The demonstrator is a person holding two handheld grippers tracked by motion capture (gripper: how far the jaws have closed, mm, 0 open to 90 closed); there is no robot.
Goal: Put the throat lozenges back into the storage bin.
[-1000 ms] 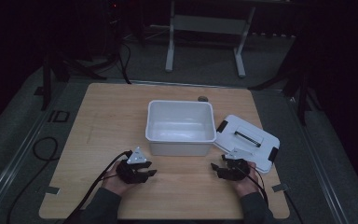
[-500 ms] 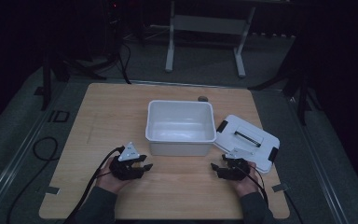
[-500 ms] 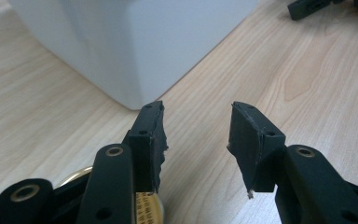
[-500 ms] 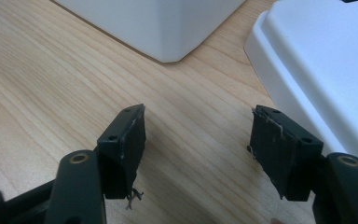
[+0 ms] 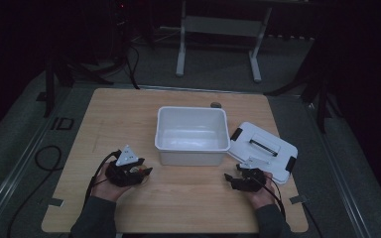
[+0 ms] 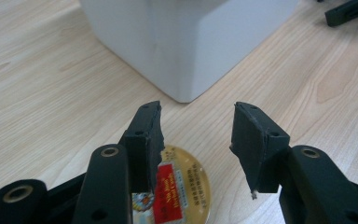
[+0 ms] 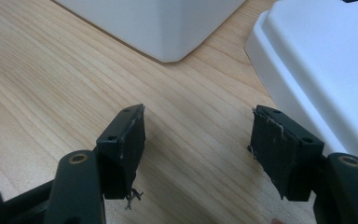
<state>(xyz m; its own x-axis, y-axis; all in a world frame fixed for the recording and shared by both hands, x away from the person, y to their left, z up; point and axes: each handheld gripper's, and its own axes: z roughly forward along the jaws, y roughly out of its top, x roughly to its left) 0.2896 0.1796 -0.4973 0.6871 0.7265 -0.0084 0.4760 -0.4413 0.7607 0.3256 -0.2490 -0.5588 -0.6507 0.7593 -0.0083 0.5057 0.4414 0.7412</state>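
Note:
My left gripper (image 5: pixel 146 171) hovers low over the table just left of the white bin's (image 5: pixel 191 157) front corner. Its jaws have just been opening and stand apart (image 6: pixel 196 126), with nothing pressed between them. A round gold disc with a red label (image 6: pixel 186 186) lies flat on the wood under the left finger (image 6: pixel 144 140), partly hidden by it. My right gripper (image 5: pixel 229 179) rests near the front edge, open (image 7: pixel 198 130), with bare wood between its fingers. The bin's white lid (image 5: pixel 263 148) lies flat to the bin's right.
The bin's corner (image 6: pixel 191 42) stands close ahead of the left jaws. The right gripper (image 6: pixel 349 11) shows at that view's far corner. In the right gripper view the lid's edge (image 7: pixel 326 70) runs along the right and the bin's corner (image 7: pixel 158 23) lies ahead. A small dark object (image 5: pixel 216 104) sits behind the bin.
The left gripper has risen a little and shifted left, away from the bin. The right gripper has kept still.

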